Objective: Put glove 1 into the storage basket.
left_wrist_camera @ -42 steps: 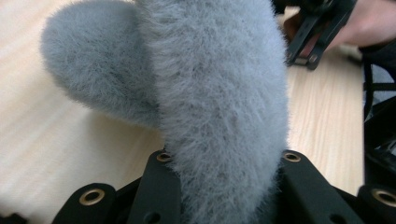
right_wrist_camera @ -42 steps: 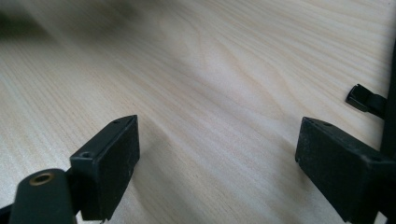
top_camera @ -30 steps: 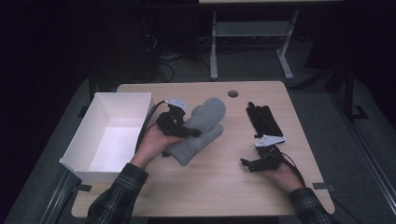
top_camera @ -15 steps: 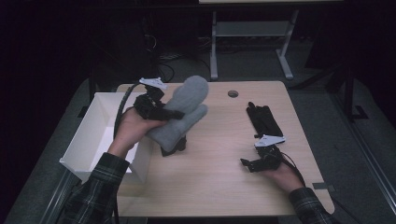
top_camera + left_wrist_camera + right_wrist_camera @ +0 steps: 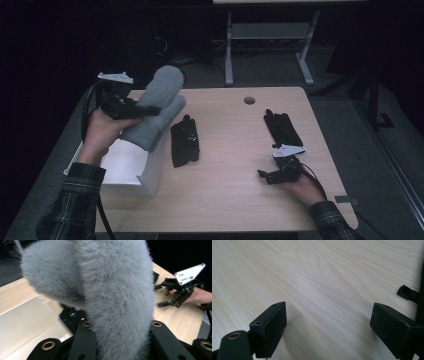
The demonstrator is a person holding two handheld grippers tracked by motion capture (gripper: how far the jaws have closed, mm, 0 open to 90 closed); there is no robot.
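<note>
Left tool clamps grey mitten, raised over box at 9 o'clock for dropping; right tool rests open, empty, on tabletop.

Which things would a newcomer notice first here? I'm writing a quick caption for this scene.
The fluffy grey mitten, clamped in the left claw and held in the air above the white box at the table's left edge. Next, two black gloves lying flat on the wooden table: one mid-table, one near the right claw.
</note>
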